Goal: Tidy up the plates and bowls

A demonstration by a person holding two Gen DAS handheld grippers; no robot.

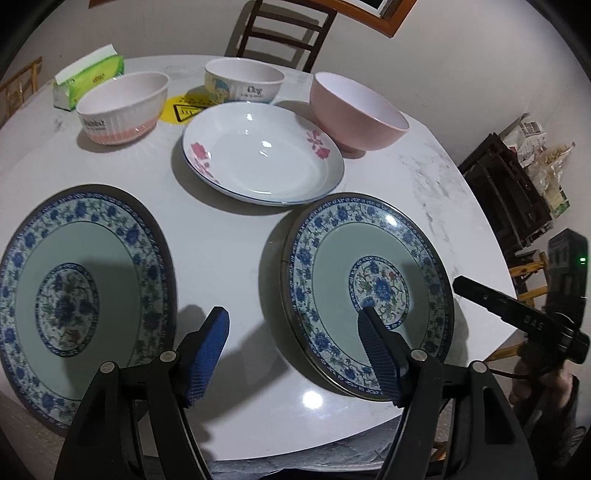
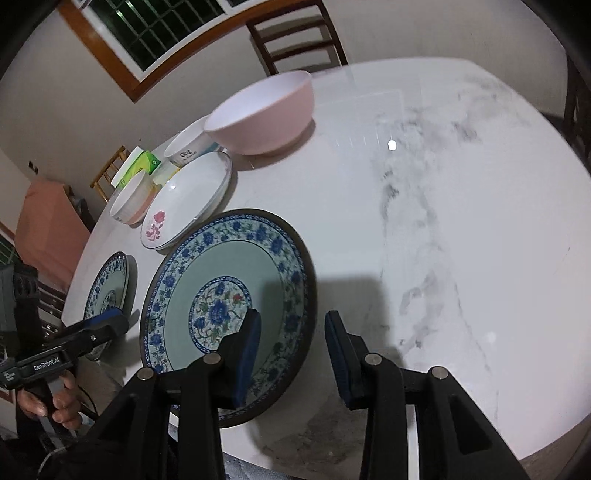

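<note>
Two blue-flowered plates lie at the near edge of the white marble table [image 1: 240,240]: one on the left [image 1: 22,295], one on the right [image 1: 332,258]. My left gripper [image 1: 293,321] is open, straddling the right plate's left rim without touching it. In the right wrist view my right gripper [image 2: 293,326] is open astride the same plate's [image 2: 229,266] right rim, one finger over the plate, the other outside. Behind are a white plate with pink flowers [image 1: 258,155], a ribbed bowl [image 1: 122,107], a cartoon bowl [image 1: 243,81] and a pink bowl [image 1: 354,114].
A green tissue pack [image 1: 92,77] and a yellow sticker [image 1: 181,109] are at the table's far left. A wooden chair [image 1: 280,29] stands behind the table. A dark crate with bags [image 1: 517,192] sits off the right side. The table's right half [image 2: 461,221] is bare marble.
</note>
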